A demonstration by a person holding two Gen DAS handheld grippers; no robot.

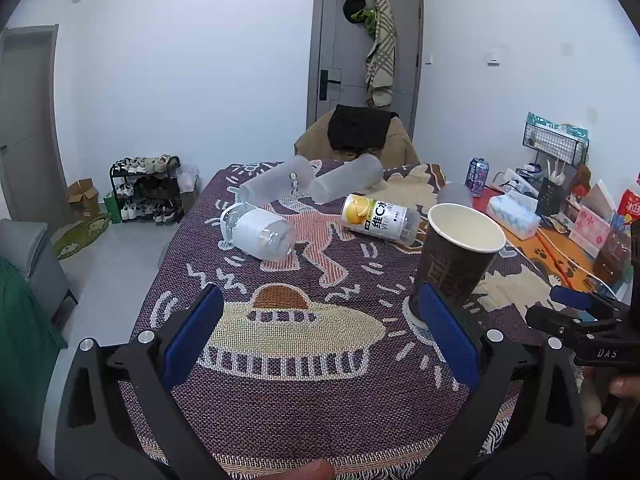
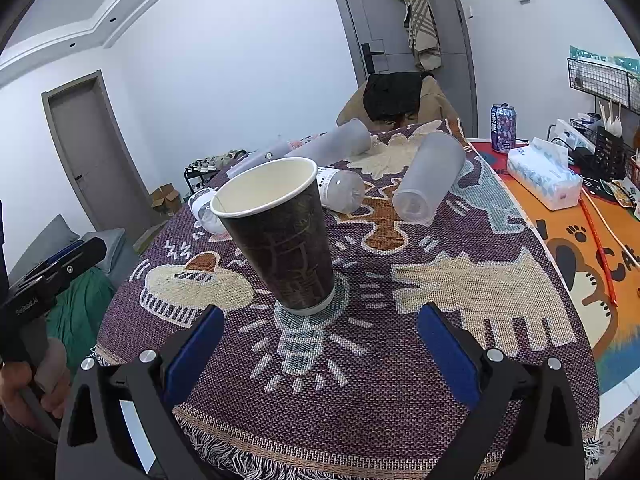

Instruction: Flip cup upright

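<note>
A dark brown paper cup (image 2: pixel 280 232) with a white inside stands upright, mouth up, on the patterned woven cloth (image 2: pixel 400 380). In the left wrist view the cup (image 1: pixel 456 260) stands just beyond my left gripper's right finger. My left gripper (image 1: pixel 320 336) is open and empty, with the cup to its right. My right gripper (image 2: pixel 320 348) is open and empty, a little short of the cup, which stands ahead between the finger lines. The right gripper also shows at the right edge of the left wrist view (image 1: pixel 576 312).
Frosted plastic cups (image 1: pixel 276 184) (image 1: pixel 346 182) (image 2: pixel 430 176) lie on their side farther back, with a clear bottle (image 1: pixel 256 232) and a yellow-labelled bottle (image 1: pixel 378 216). A tissue pack (image 2: pixel 544 172), a can (image 2: pixel 503 127) and wire racks stand on the orange mat at right.
</note>
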